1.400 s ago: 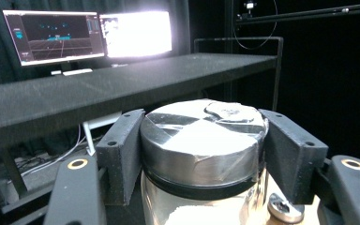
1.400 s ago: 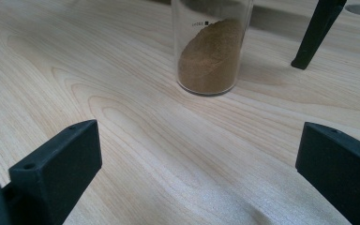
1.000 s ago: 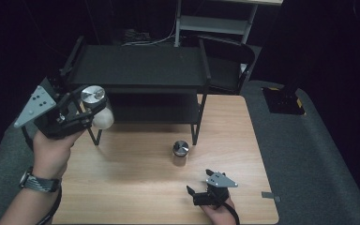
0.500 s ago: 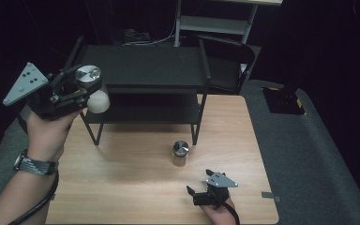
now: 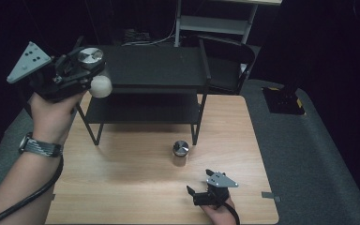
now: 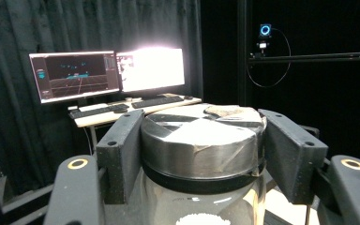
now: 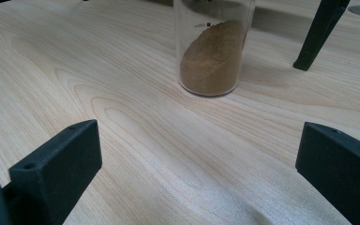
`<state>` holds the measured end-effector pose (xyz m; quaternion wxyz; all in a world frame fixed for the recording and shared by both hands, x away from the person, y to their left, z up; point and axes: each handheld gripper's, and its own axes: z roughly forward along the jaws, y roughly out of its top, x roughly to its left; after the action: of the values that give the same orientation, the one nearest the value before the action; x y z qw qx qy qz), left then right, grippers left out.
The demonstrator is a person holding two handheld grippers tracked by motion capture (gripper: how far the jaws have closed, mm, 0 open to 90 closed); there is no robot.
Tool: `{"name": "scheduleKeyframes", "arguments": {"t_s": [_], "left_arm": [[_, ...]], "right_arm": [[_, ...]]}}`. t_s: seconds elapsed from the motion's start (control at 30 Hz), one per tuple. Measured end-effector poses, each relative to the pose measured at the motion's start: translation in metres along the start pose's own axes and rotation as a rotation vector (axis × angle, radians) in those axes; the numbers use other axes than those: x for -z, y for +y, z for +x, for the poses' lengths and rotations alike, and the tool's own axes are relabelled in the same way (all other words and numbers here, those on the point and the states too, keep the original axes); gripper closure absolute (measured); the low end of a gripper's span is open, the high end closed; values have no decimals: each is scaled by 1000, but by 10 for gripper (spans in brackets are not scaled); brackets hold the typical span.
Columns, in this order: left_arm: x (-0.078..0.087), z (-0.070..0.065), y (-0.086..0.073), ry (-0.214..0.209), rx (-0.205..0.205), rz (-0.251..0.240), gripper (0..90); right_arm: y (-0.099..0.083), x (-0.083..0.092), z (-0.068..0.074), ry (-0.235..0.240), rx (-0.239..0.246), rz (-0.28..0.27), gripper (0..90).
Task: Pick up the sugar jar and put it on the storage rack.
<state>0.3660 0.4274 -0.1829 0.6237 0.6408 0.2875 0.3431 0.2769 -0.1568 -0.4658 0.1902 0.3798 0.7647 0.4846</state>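
Observation:
My left gripper [image 5: 88, 70] is raised at the left end of the black two-tier rack [image 5: 154, 65], shut on a glass jar [image 5: 93, 70] with a silver lid and white contents. In the left gripper view both pads clamp the jar [image 6: 201, 154] just under its lid. A second jar [image 5: 180, 153] with a silver lid stands on the wooden table [image 5: 122, 187] by the rack's front right leg. In the right gripper view this jar [image 7: 213, 51] holds brown powder. My right gripper [image 5: 192, 196] rests low near the table's front edge, jaws open and empty, short of that jar.
The rack's legs [image 7: 321, 30] stand on the table behind the brown jar. A dark chair [image 5: 229, 61] sits behind the rack at the right. A black block [image 5: 283, 99] lies on the grey floor right of the table. Monitors [image 6: 108, 72] glow on a far desk.
My left hand has lifted the white jar up and back, from beside the lower shelf to the height of the rack's top shelf. The right gripper and brown jar stay put.

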Motion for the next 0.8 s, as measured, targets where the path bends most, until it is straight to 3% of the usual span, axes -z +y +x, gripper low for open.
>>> {"name": "scheduleKeyframes", "arguments": {"t_s": [0.17, 0.4, 0.8], "left_arm": [[-12, -2, 2, 21, -18, 11, 347], [-29, 4, -2, 46, 16, 10, 347], [-56, 12, -7, 97, 40, 40, 347]], "right_arm": [[-1, 1, 0, 0, -3, -6, 1], [-2, 1, -1, 6, -6, -11, 1], [-2, 1, -1, 11, -2, -12, 1]]}}
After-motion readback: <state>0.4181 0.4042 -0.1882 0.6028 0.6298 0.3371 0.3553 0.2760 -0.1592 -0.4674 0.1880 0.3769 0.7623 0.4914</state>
